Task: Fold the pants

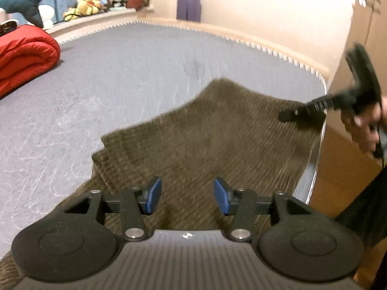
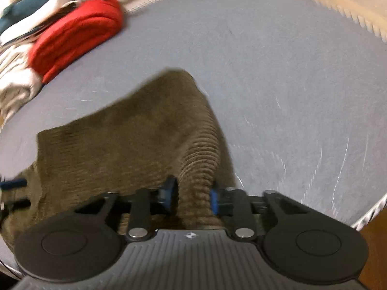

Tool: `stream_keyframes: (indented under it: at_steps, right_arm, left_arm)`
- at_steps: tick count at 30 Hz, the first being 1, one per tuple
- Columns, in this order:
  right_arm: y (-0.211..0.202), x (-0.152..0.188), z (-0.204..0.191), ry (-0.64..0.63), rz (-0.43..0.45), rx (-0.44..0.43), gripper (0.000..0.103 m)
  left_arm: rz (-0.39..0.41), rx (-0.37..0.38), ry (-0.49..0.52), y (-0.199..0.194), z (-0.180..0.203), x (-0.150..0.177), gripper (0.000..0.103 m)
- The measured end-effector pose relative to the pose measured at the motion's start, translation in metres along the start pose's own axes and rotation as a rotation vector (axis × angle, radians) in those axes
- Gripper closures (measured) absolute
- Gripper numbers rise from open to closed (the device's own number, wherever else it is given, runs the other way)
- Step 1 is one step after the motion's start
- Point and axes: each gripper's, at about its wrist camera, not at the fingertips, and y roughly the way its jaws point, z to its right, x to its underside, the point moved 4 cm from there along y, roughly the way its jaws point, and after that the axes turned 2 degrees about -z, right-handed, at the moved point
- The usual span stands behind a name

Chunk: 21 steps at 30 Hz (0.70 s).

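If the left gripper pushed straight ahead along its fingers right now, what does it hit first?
Most likely the brown ribbed corduroy pants. The left gripper stands open with nothing pinched, angled down over that fabric, which fills the view ahead. The grey quilted mattress lies beyond. Depth is unclear.

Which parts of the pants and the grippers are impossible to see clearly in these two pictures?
- Left wrist view: the near part of the pants lies hidden under the left gripper.
- Left wrist view: motion blur hides the right gripper tips.
- Right wrist view: the pants' left edge is cut off by the frame.
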Motion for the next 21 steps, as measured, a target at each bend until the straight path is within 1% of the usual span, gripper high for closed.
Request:
stream_keyframes:
  at_steps: [1, 2, 3, 4, 6, 7, 8, 10, 12, 13, 16, 18, 19, 20, 21]
  right_arm:
    - [-0.01, -0.001, -0.016, -0.078, 0.048, 0.016, 0.081]
    - [-0.022, -0.002, -0.033, -0.157, 0.099, 0.019, 0.082]
    - [-0.031, -0.001, -0.049, -0.222, 0.143, 0.008, 0.082]
    - [-0.042, 0.0, -0.067, -0.297, 0.192, -0.016, 0.083]
    - [-0.063, 0.01, -0.107, -0.465, 0.276, -0.07, 0.083]
    - [-0.072, 0.017, -0.127, -0.544, 0.308, -0.103, 0.083]
    - [-0.078, 0.026, -0.144, -0.608, 0.333, -0.131, 0.083]
    - [-0.086, 0.04, -0.169, -0.705, 0.365, -0.172, 0.084]
    - [-0.087, 0.057, -0.19, -0.789, 0.388, -0.196, 0.084]
    - [-0.085, 0.064, -0.198, -0.818, 0.391, -0.2, 0.084]
    - [-0.078, 0.081, -0.218, -0.912, 0.405, -0.193, 0.085]
    - [-0.076, 0.086, -0.227, -0.952, 0.412, -0.184, 0.085]
    - [-0.075, 0.087, -0.231, -0.963, 0.409, -0.18, 0.085]
    - [-0.074, 0.088, -0.232, -0.966, 0.407, -0.173, 0.085]
    - [-0.073, 0.088, -0.235, -0.966, 0.405, -0.161, 0.085]
  left_arm:
    - [0.024, 0.007, -0.022, -0.003, -0.001, -0.004, 0.038]
    - [0.051, 0.02, -0.049, -0.007, -0.004, -0.008, 0.035]
    - [0.076, 0.041, -0.077, -0.011, -0.005, -0.013, 0.035]
    - [0.103, 0.07, -0.113, -0.015, -0.008, -0.018, 0.034]
    - [0.148, 0.118, -0.179, -0.021, -0.012, -0.026, 0.029]
    - [0.173, 0.143, -0.22, -0.024, -0.015, -0.031, 0.025]
    - [0.192, 0.168, -0.258, -0.026, -0.018, -0.035, 0.021]
    - [0.215, 0.223, -0.328, -0.028, -0.023, -0.042, 0.019]
    - [0.224, 0.266, -0.387, -0.028, -0.028, -0.048, 0.018]
    - [0.219, 0.276, -0.409, -0.027, -0.029, -0.049, 0.018]
    - [0.175, 0.213, -0.439, -0.018, -0.034, -0.049, 0.018]
    - [0.136, 0.171, -0.448, -0.012, -0.037, -0.047, 0.027]
    - [0.122, 0.145, -0.454, -0.01, -0.041, -0.046, 0.041]
    - [0.108, 0.124, -0.459, -0.009, -0.044, -0.044, 0.059]
    - [0.1, 0.112, -0.462, -0.009, -0.048, -0.042, 0.069]
